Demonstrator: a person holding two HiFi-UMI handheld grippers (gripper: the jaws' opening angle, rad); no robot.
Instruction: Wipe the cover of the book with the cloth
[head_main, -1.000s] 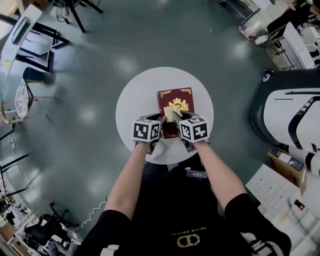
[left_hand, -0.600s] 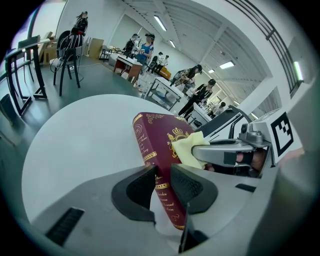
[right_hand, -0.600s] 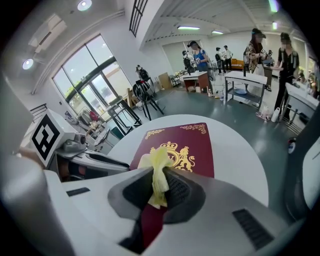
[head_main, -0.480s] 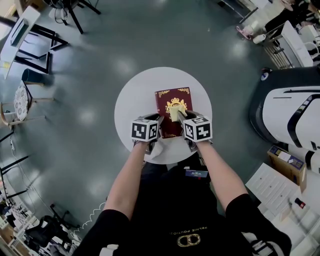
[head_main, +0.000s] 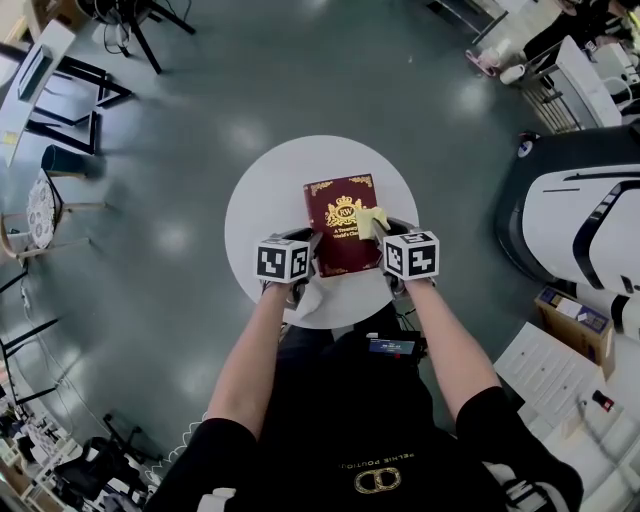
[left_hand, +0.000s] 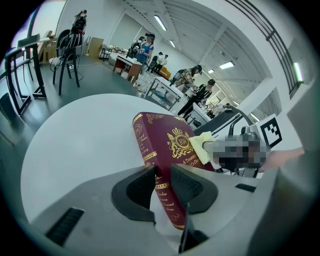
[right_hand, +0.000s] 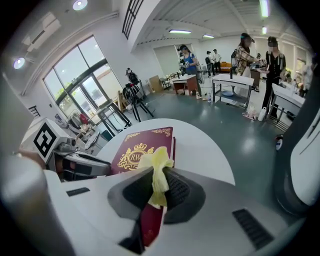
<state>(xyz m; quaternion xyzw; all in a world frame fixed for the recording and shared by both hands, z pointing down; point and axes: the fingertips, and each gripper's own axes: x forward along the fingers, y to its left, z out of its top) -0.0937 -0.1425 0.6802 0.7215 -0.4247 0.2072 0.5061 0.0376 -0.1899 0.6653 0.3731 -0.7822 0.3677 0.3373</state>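
A maroon book (head_main: 343, 228) with gold crest lies on the round white table (head_main: 260, 200). My left gripper (head_main: 308, 252) is shut on the book's near left edge; in the left gripper view the spine (left_hand: 150, 160) stands between the jaws of the left gripper (left_hand: 161, 186). My right gripper (head_main: 386, 236) is shut on a yellow cloth (head_main: 375, 220), which rests on the right side of the cover. In the right gripper view the cloth (right_hand: 157, 167) sticks up out of the right gripper (right_hand: 159, 186), over the book (right_hand: 135, 152).
A white scrap (head_main: 309, 300) lies at the table's near edge under my left gripper. A large white and black machine (head_main: 580, 225) stands to the right. Chairs and stands (head_main: 60, 90) sit at the far left. People stand at tables (right_hand: 235, 82) further off.
My right gripper has slid the yellow cloth from the middle of the cover to its right side. The left gripper has kept its hold on the book's edge.
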